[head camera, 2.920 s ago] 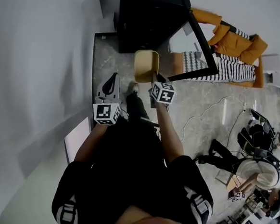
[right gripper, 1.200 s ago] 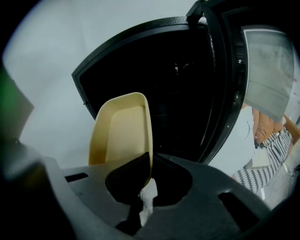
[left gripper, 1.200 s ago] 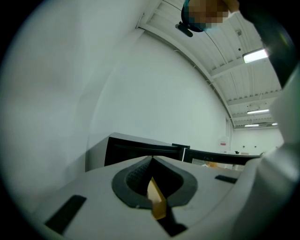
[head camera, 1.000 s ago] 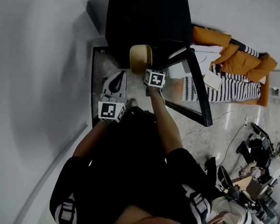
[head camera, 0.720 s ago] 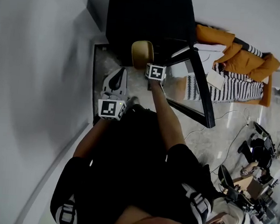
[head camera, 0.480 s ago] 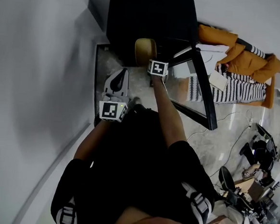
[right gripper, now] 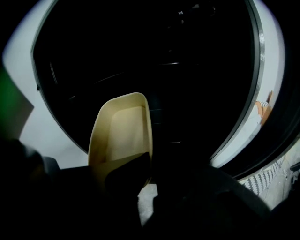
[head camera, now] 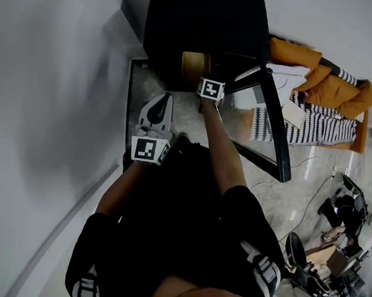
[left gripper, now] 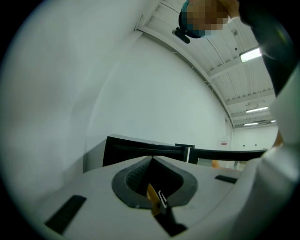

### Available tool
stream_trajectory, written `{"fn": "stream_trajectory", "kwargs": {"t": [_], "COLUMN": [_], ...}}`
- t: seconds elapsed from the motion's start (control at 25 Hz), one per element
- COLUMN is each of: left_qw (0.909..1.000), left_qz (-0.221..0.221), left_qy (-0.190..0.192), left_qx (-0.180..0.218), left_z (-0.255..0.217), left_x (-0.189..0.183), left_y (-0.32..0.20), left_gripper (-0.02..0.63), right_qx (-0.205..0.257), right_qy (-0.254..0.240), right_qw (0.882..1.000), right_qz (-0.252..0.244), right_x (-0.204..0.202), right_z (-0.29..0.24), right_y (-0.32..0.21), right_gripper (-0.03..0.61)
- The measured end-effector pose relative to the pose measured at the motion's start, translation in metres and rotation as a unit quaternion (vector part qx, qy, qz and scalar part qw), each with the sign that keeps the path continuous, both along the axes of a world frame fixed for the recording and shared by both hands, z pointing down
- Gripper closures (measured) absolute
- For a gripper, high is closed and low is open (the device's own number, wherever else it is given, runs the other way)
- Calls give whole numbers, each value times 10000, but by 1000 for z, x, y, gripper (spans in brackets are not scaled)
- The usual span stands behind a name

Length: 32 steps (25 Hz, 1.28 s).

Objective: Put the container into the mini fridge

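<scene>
pinching the near rim of the beige container [right gripper: 123,129], the right gripper [right gripper: 149,165] has its jaws clamped on that wall, one pad inside the tub. just ahead of it the container reaches into the dark mouth of the mini fridge [head camera: 202,24], whose door [head camera: 275,119] stands open to the gripper's right. off to its left, the left gripper [head camera: 160,107] is pressed together, empty.

Open mini fridge [head camera: 202,24] ahead, door [head camera: 275,125] jutting right, wall [head camera: 55,102] close left
</scene>
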<state>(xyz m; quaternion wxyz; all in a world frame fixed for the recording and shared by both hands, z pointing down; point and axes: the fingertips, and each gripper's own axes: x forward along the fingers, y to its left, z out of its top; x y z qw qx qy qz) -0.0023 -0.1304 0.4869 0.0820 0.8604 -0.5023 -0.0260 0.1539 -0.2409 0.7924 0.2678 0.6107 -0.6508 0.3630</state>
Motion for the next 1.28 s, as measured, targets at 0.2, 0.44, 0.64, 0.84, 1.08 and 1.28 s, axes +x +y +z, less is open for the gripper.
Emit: {"fn": "stream_trajectory", "kwargs": {"t": [0.2,0.44,0.64,0.84,1.08,1.28], "left_qw": [10000,9999,10000,9999,9993,9992], "left_qz": [-26,60,68,109,171,141], "left_qy": [-18,-66,4,-16,-84,-28], "left_qx": [3,58,-20,-62,-314,-362], "left_z": [11,23,27,32,44,48], "left_x": [-2,-3,-6,-9,-13,-15], "left_y": [-1,2,-3,-11,-12,-16], "left_gripper": [609,611,611,609,610,610], "right_qx": [177,227,119,214,285,334], "right_qy": [-70,87,40,-113,-370,-442], "right_qw": [9998,9994,9991,9984,9977,9969], "right_qz": [83,231,401,512,489,552], "right_x": [0,9,7,3,-11,-11], "right_z": [6,14,24,33,33,36], "right_y": [-19,-28,-35,-55,-68,-72], "right_gripper": [574,574,572,572,572,572]}}
